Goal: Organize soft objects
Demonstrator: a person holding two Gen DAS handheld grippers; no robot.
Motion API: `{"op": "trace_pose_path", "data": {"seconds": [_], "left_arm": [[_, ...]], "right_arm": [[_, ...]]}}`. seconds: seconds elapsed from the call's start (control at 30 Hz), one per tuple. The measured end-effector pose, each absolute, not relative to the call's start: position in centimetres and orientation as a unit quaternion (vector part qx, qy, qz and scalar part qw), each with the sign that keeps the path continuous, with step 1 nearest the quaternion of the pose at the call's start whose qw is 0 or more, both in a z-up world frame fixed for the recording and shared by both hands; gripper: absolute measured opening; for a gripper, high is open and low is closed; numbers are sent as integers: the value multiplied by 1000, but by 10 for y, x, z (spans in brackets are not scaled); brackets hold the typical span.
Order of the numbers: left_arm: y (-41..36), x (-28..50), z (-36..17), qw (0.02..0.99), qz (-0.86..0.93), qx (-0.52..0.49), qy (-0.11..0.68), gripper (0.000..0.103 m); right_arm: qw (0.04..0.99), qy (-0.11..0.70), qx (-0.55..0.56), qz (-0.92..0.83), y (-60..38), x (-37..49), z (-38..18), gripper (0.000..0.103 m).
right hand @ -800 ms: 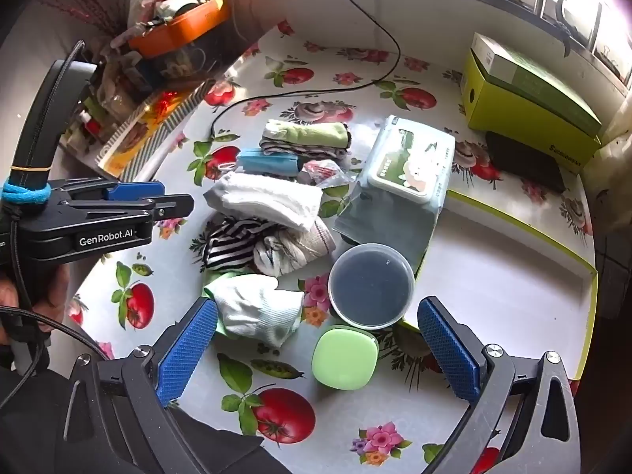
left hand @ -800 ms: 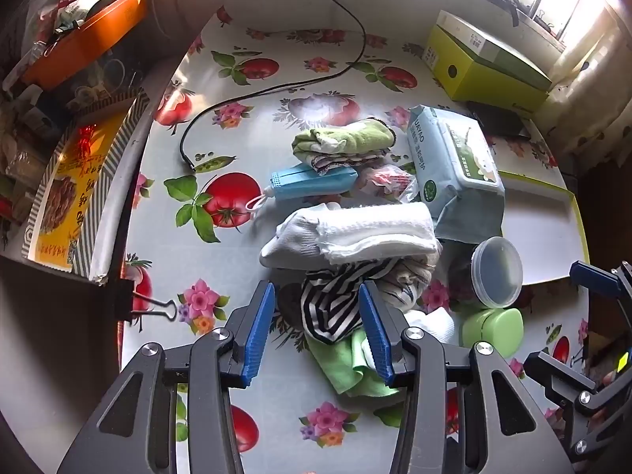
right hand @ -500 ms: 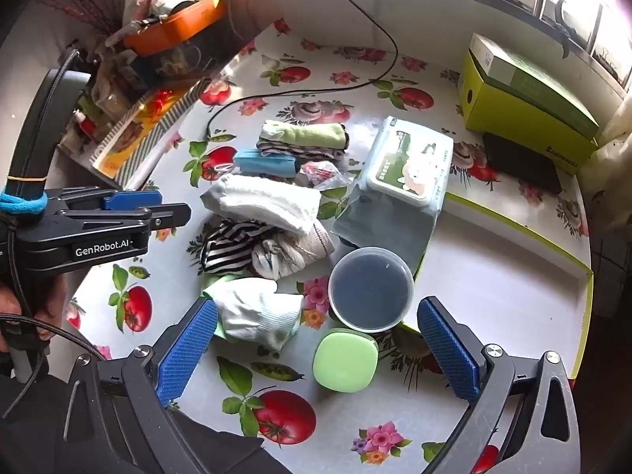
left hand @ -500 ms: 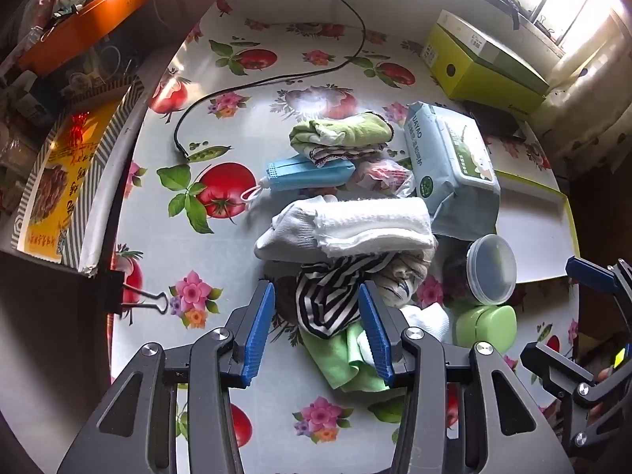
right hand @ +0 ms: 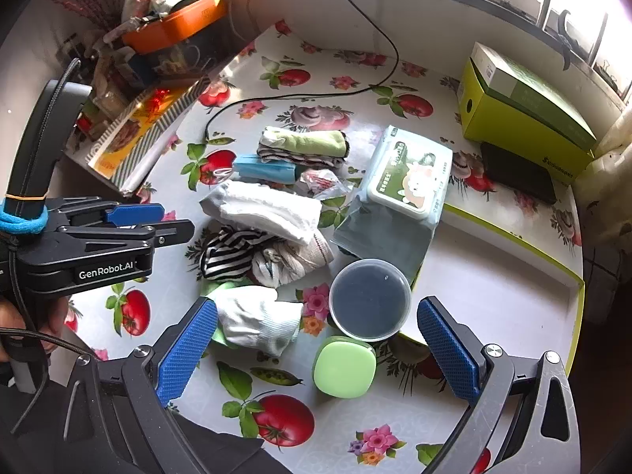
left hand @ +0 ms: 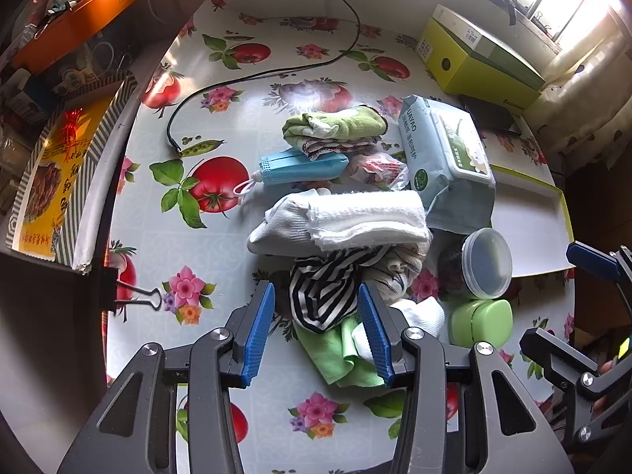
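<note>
A pile of soft things lies mid-table: a folded green cloth, a blue face mask, a white towel, a black-and-white striped cloth, a beige sock, a white sock and a light green cloth. My left gripper is open and empty, its jaws on either side of the striped cloth's near end, above it. My right gripper is wide open and empty, above the green case and beside the white sock. The left gripper also shows in the right wrist view.
A wet-wipes pack, a round lidded tub, a white tray with yellow rim, a yellow-green box and a black cable lie on the fruit-print tablecloth. A binder clip and cluttered shelves sit at the left edge.
The left gripper has drawn back and risen slightly, so the pile looks a little farther. The right gripper has hardly moved. No object has shifted.
</note>
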State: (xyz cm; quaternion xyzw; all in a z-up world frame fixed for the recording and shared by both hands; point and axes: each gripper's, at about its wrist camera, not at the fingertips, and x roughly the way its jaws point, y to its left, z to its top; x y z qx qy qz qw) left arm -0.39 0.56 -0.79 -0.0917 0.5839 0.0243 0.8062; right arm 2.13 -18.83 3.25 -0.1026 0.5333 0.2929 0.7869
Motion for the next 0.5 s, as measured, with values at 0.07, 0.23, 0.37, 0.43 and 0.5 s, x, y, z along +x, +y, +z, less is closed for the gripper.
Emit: {"op": "trace_pose_path", "data": {"seconds": [0.07,0.23,0.37,0.43,0.5], "left_arm": [[5,-3,-8,805,24,-93,585,46],[5,-2,-9,804,25,-91,587,46],[5,-1,-10,803,27,-90,588,46],[6,-1,-10,803,27,-91,588,46],[6,0,-10,803,27,-91,589,46]], "right_arm": [[787,534,-102,293,-189,22,32,102],[787,533,-102,294,-189,23,31,102],[786,535,-100,293,-189,23,29,102],[786,534,-102,294,-188,23,29,102],[786,535,-102,293,-188,22,29,102]]}}
